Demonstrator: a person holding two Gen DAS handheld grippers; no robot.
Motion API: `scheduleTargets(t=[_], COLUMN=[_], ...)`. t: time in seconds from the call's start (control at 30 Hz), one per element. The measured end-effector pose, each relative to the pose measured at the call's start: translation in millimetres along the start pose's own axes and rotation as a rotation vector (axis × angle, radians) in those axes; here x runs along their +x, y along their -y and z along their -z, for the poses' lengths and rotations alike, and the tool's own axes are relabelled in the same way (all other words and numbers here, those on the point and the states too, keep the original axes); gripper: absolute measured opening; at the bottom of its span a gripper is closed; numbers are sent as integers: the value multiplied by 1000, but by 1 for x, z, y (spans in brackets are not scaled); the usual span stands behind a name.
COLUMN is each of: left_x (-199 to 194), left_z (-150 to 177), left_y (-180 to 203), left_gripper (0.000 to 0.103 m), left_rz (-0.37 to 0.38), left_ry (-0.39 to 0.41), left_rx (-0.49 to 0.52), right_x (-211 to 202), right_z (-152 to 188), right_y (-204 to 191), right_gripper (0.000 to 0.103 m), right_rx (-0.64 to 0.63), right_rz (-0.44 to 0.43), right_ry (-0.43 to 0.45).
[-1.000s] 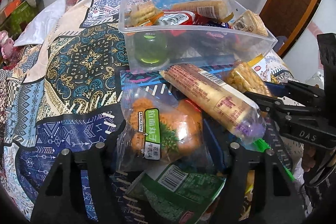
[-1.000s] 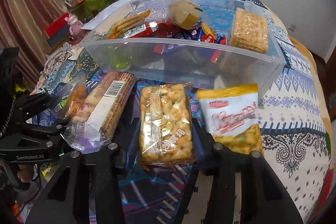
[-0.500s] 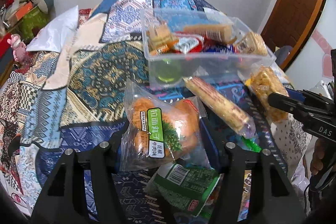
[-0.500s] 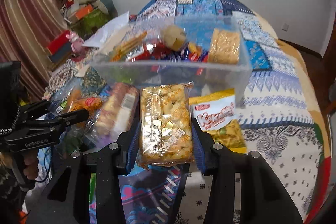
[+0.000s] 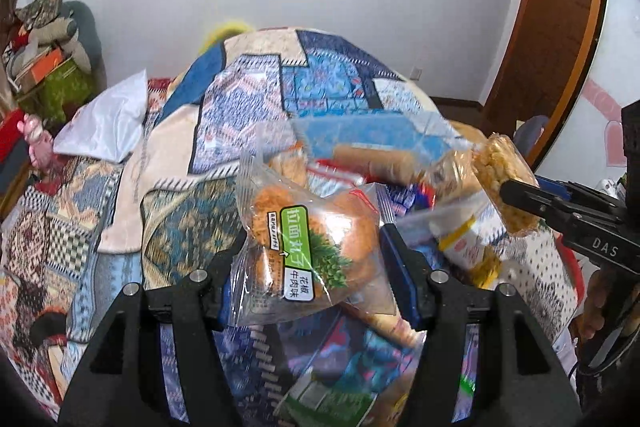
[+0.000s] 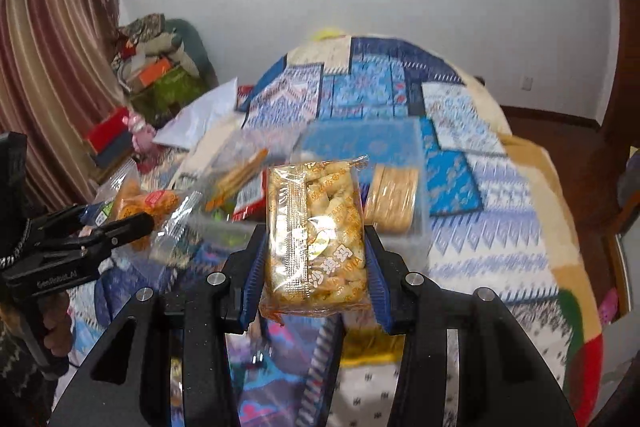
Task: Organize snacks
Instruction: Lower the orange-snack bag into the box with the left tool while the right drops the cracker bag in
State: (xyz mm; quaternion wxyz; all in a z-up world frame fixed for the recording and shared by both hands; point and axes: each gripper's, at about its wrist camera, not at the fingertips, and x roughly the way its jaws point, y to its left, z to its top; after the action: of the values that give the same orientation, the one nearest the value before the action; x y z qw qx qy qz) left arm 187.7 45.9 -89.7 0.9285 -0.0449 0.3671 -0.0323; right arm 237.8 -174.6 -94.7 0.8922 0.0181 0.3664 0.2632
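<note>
left gripper pinches clear bag of orange snack balls, lifted | right gripper clamps puffed-snack pack, raised before clear bin on bed | bin partly filled | yellow packet, others left

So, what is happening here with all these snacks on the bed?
A person is sorting snacks with a handheld gripper in each hand. The left gripper is shut on a clear bag of orange snacks with a green label. The right gripper is shut on a packet of pale puffed snacks. Both packs are held up above the patterned bedspread, in front of the clear plastic bin, which already has several snacks inside. A few other packs lie on the bedspread below the grippers.
</note>
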Motion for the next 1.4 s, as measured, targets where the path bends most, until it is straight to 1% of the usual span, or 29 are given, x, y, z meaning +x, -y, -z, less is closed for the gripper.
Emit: scheduleTargets(t=[0.2, 0.37, 0.67, 0.93, 1.07, 1.17, 1.3, 1.4], left_x=[19, 44, 95, 130, 135, 136, 131, 117], left_z=[-24, -42, -58, -58, -59, -58, -58, -58], left_y=[9, 9, 5, -2, -7, -9, -8, -8], left_gripper=[61, 61, 61, 62, 62, 63, 63, 66], left_rz=[19, 39, 28, 12, -4, -1, -6, -12], left_ry=[21, 7, -40, -80, -87, -96, -97, -79], left_rx=[11, -8, -42, -76, -94, -101, -101, -101], right_x=[8, 26, 75, 105, 114, 114, 104, 93], right_z=[-27, -42, -59, -58, -54, -52, -54, -55], right_y=[8, 16, 27, 27, 29, 30, 29, 27], right_gripper=[42, 42, 42, 42, 42, 44, 44, 44], right_rx=[11, 22, 38, 22, 18, 16, 12, -2], right_rz=[10, 22, 31, 45, 57, 67, 66, 66], right_ry=[43, 47, 4, -51, -80, -81, -75, -65])
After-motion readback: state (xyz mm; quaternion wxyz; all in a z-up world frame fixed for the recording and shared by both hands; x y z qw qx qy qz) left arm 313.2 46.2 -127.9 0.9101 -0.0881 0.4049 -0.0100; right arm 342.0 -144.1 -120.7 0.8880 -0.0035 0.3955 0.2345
